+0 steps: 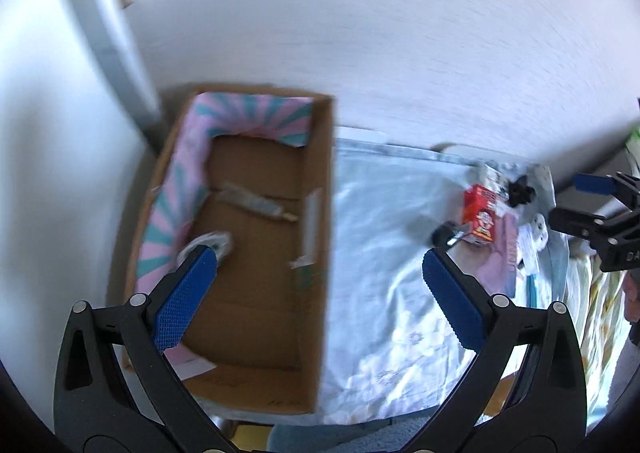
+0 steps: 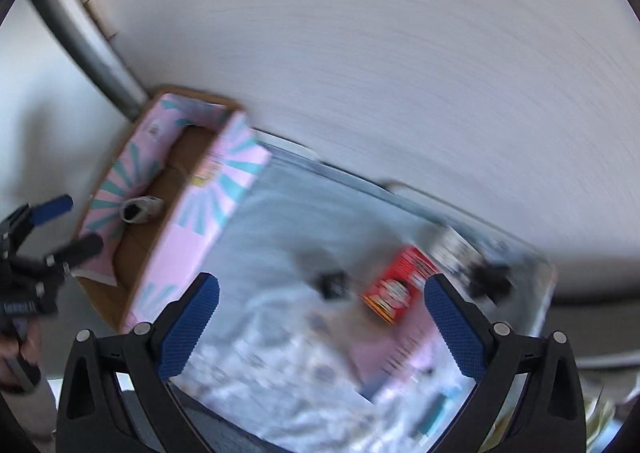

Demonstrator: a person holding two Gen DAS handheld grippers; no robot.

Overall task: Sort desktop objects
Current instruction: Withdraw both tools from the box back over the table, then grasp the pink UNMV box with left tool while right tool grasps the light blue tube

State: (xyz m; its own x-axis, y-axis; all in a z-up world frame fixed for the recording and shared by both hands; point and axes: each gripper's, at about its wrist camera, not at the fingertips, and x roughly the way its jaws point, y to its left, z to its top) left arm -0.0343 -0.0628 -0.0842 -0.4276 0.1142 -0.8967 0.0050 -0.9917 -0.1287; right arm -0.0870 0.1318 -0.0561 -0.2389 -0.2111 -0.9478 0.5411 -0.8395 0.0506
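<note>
An open cardboard box with pink and teal striped flaps stands at the left of the covered table; it also shows in the right wrist view. Inside lie a white round object and a flat grey item. A red carton lies at the right among small dark and white items, also in the right wrist view. My left gripper is open and empty above the box's right wall. My right gripper is open and empty above the cloth, left of the red carton.
A pale shiny cloth covers the table. A pink booklet lies under the red carton. A small black object sits left of the carton. A white wall stands behind, with a grey pipe at the left.
</note>
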